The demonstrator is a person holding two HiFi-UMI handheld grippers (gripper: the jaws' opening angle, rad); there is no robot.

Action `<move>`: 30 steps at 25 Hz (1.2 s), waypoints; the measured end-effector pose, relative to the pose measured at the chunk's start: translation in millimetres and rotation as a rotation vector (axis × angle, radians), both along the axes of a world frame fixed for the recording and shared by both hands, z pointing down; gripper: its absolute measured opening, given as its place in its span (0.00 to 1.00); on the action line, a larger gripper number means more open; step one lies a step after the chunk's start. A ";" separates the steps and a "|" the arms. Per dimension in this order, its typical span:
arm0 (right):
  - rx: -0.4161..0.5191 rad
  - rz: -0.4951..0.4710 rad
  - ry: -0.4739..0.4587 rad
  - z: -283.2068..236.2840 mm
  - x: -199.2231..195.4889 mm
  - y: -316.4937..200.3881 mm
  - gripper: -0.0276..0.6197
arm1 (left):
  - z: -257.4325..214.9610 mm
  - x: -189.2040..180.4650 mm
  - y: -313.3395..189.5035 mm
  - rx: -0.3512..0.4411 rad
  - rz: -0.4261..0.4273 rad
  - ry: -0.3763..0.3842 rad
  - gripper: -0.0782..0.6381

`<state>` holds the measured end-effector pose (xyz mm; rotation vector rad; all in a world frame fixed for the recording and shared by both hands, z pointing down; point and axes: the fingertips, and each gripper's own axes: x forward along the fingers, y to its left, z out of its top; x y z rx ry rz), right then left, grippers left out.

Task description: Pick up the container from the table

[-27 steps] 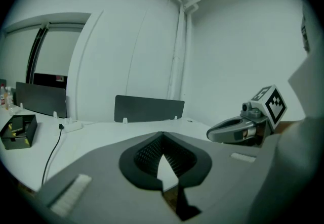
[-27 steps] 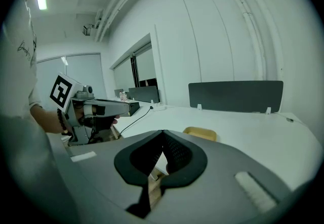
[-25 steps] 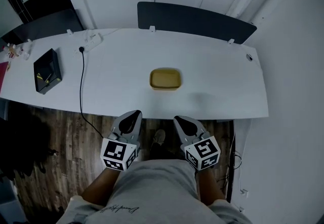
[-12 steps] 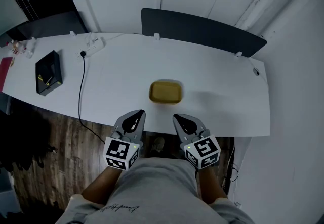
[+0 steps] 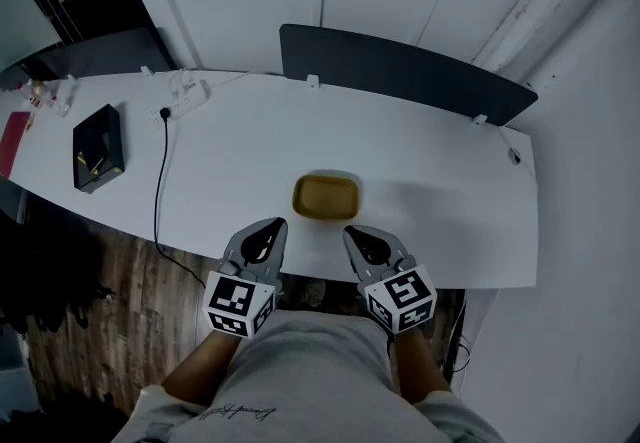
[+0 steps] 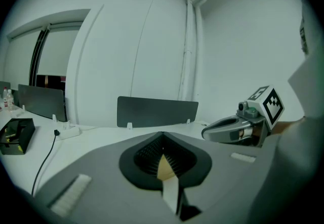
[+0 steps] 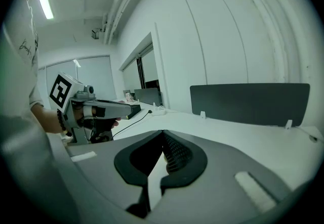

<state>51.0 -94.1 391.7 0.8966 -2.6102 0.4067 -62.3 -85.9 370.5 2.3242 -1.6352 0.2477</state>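
The shallow yellow rounded container [image 5: 326, 196] lies just ahead, long axis crosswise, between your left gripper [image 5: 268, 224] and right gripper [image 5: 351, 231] — both empty, jaws pressed together.

Quick headcount: one white worktop [image 5: 440, 201], one yellow container [image 5: 326, 197] on it, and two sets of tongs in total, the left tongs [image 5: 271, 225] and the right tongs [image 5: 352, 232]. Off to the left side there's one black box [image 5: 98, 145], one white power strip [image 5: 188, 93] and one black cable [image 5: 158, 181] plugged in beside it. Along the back I count two dark divider screens, one long screen [image 5: 400, 66] and one shorter screen [image 5: 95, 49], plus some small bottles [image 5: 62, 89] at the far corner, too tiny to count properly.
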 end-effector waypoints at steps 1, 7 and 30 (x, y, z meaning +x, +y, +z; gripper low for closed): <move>-0.005 0.003 0.002 0.9 0.2 -2.1 0.07 | 0.7 -0.2 -1.1 -0.003 -0.003 0.002 0.11; -0.008 0.004 0.006 2.6 0.8 -6.4 0.07 | 0.6 -0.4 -6.2 -0.006 -0.011 -0.004 0.11; -0.019 0.166 0.002 -4.2 0.7 -38.0 0.07 | 2.0 -8.1 -47.0 -0.067 0.123 0.023 0.11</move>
